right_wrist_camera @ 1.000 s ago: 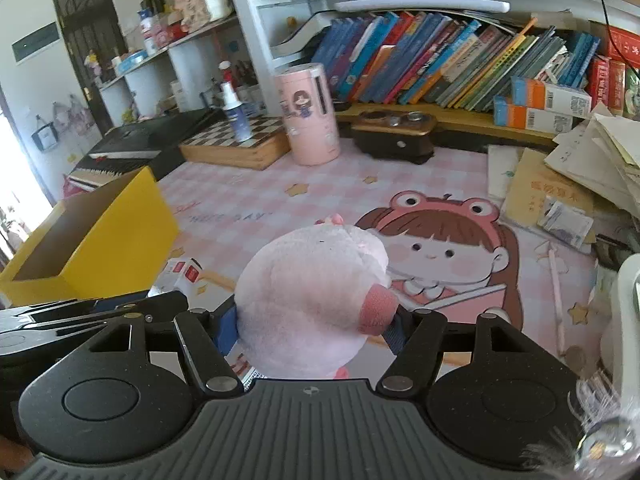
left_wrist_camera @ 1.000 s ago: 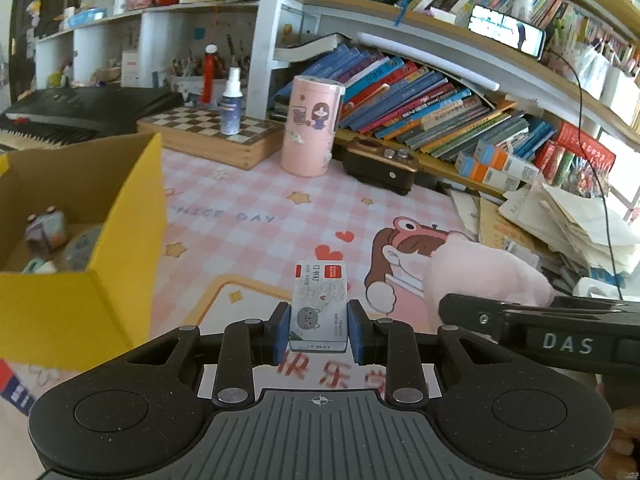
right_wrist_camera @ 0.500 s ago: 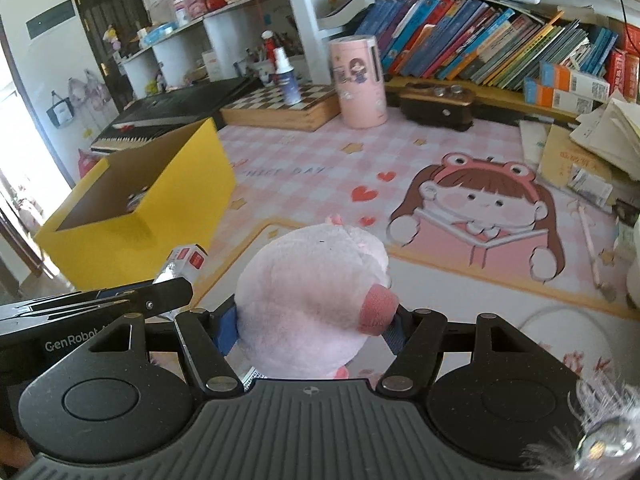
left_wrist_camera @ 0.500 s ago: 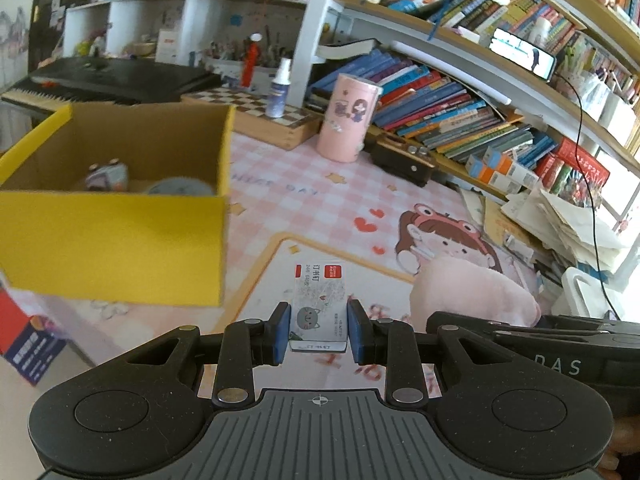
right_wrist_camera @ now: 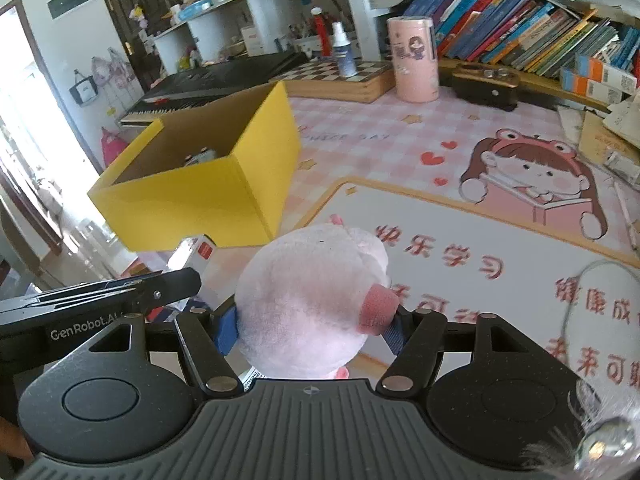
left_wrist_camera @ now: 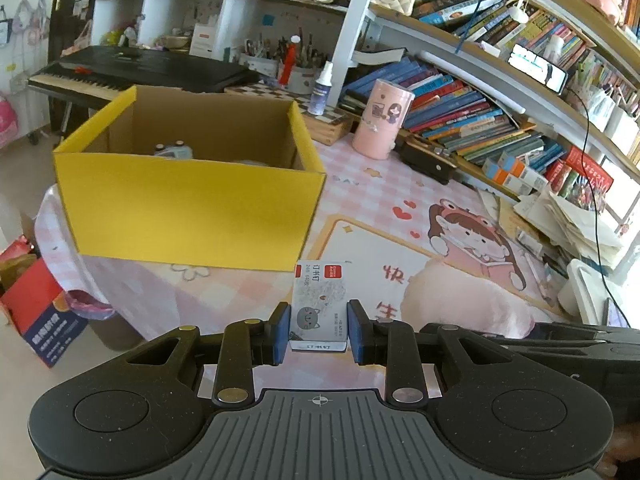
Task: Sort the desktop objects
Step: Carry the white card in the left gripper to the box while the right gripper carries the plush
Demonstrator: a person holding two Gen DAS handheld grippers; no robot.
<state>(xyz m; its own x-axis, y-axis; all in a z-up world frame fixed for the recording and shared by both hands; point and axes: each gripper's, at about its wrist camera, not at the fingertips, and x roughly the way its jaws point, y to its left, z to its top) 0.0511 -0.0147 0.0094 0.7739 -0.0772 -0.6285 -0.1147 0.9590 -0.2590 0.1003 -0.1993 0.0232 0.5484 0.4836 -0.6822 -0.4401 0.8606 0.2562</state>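
Pink canister [left_wrist_camera: 382, 119] and spray bottle [left_wrist_camera: 321, 89] beside shelved books [left_wrist_camera: 460, 112]

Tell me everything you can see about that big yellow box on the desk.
The yellow box is an open-topped cardboard carton, bright yellow outside and plain brown inside, with no lid or flaps showing. It stands upright at the edge of the pink checked desk mat, in front of a black keyboard. Inside, a small pale toy and something greyish lie on the bottom; the rest is hidden by the near wall. Neither pair of tongs touches it.
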